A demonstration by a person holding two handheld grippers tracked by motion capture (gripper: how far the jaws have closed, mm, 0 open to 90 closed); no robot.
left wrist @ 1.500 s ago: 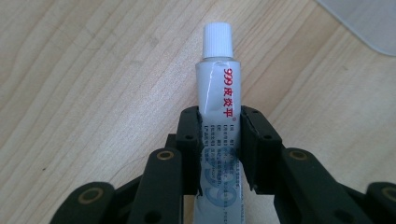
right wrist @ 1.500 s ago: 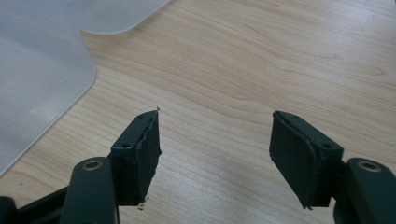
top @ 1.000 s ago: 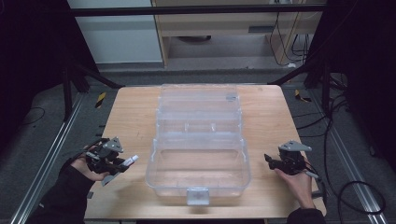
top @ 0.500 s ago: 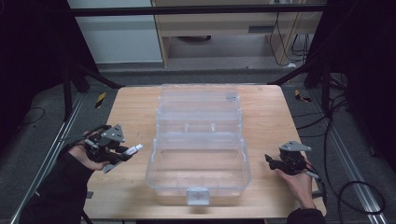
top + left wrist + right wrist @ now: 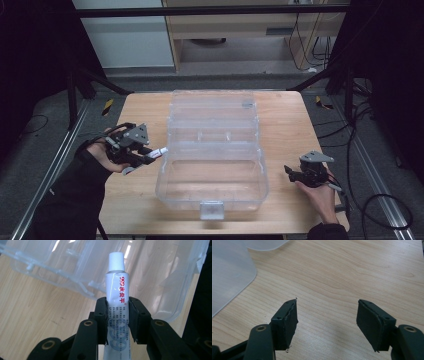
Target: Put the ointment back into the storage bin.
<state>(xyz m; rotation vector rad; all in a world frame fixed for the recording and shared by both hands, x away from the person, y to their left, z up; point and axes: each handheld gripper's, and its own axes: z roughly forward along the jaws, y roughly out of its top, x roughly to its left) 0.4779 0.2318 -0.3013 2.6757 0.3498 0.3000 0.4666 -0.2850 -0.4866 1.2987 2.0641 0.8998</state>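
Observation:
A clear plastic organiser box (image 5: pixel 215 150) lies open in the middle of the wooden table (image 5: pixel 285 120), its lid laid back toward the far side. My left gripper (image 5: pixel 152 155) is shut on a white ointment tube (image 5: pixel 117 302) with red lettering and a white cap. The tube's cap end (image 5: pixel 162 151) points right and reaches the box's left rim. In the left gripper view the clear box (image 5: pixel 150 272) lies just beyond the cap. My right gripper (image 5: pixel 291 172) rests open near the table's right front, with nothing between its jaws (image 5: pixel 327 322).
A latch tab (image 5: pixel 211 210) sticks out from the box's near edge. Bare wood lies left and right of the box. Dark metal frame legs (image 5: pixel 80 75) and floor cables (image 5: pixel 380 200) surround the table. A corner of the clear box (image 5: pixel 229 272) shows in the right gripper view.
My left gripper has carried the tube up and to the right, from the table's left front to the box's left rim. The right gripper has stayed put.

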